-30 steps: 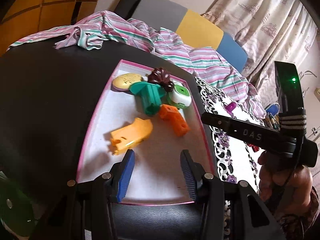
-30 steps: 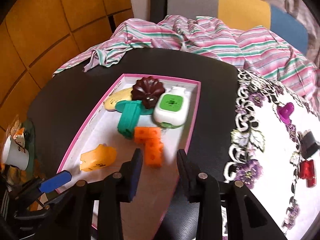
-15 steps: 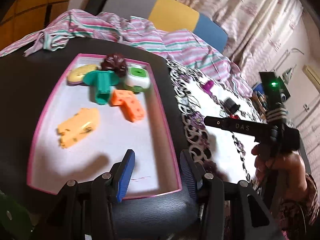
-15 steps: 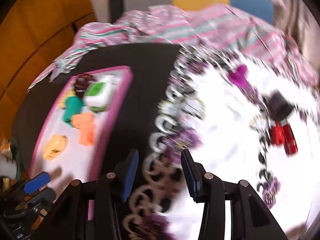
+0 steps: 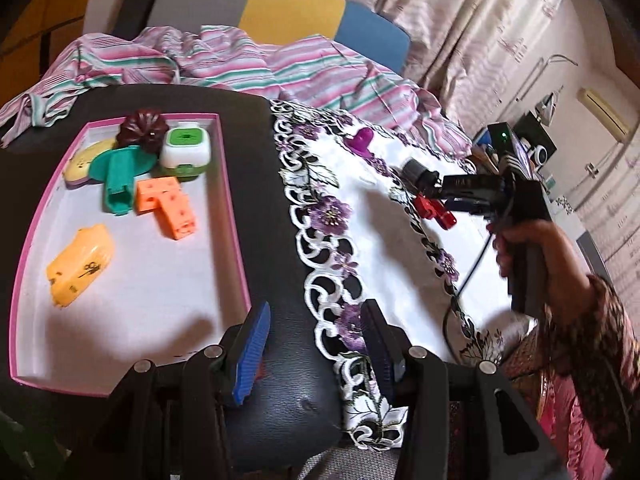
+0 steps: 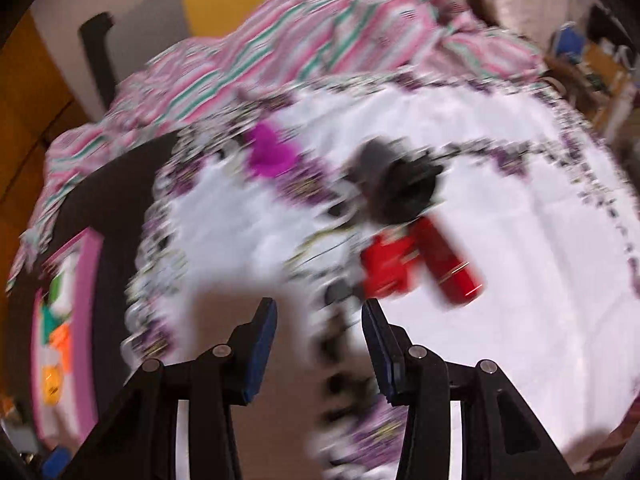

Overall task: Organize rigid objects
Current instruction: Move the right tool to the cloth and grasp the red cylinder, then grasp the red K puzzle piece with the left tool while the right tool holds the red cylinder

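Presently both grippers stand open, empty — right gripper (image 6: 318,342) near the red plastic block toy (image 6: 416,262) on the white embroidered cloth (image 5: 384,240), apparently its target; slow, centre jaws — left gripper (image 5: 316,344) idle.

Right gripper (image 6: 319,344) has been swung off the pink tray (image 6: 90,264) and over the white embroidered cloth (image 6: 520,208); jaws are kept spread, nothing held. It is now brought close to the red toy (image 6: 416,264) and black toy (image 6: 404,188), view heavily blurred. Left gripper (image 5: 316,344) has been panned right: the tray is shifted to frame left, the cloth brought in.
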